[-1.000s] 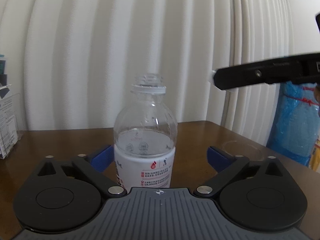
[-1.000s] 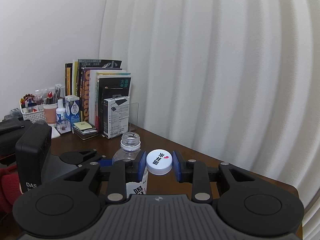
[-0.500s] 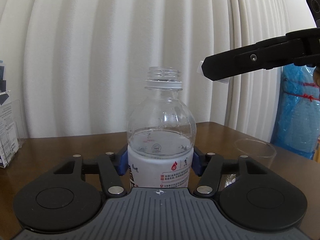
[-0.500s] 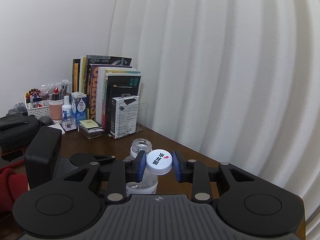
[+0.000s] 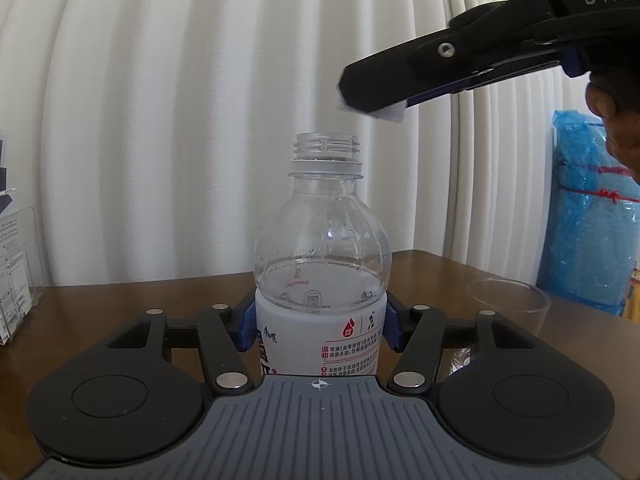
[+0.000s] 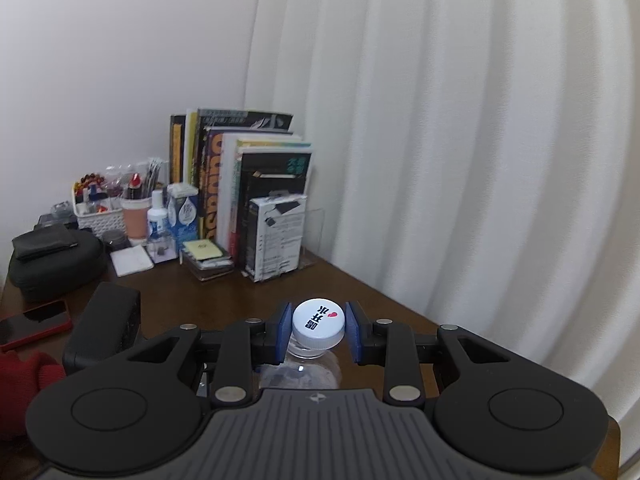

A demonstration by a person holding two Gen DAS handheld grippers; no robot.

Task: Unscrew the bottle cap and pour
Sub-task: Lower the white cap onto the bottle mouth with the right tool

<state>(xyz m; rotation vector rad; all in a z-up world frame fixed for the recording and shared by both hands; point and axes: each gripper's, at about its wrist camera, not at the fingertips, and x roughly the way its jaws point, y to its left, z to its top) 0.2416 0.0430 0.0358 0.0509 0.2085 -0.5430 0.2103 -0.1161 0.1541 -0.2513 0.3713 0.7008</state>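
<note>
Water fills about half of the bottle (image 5: 322, 280), which stands on the table (image 5: 120, 304) with its top open. The left gripper (image 5: 320, 326) squeezes its sides. The right gripper (image 6: 318, 330) pinches the cap (image 6: 318, 322) above it. A hard squeeze or quick tip could splash water past the cup (image 5: 508, 304).

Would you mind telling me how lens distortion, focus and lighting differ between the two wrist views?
Left wrist view: strong fisheye bowing of the curtain pleats; the bottle is sharp, evenly lit, with small highlights on its shoulder. Right wrist view: dimmer and greyer, dark vignette in the top corners; the cap is crisp, while the books look softer.
</note>
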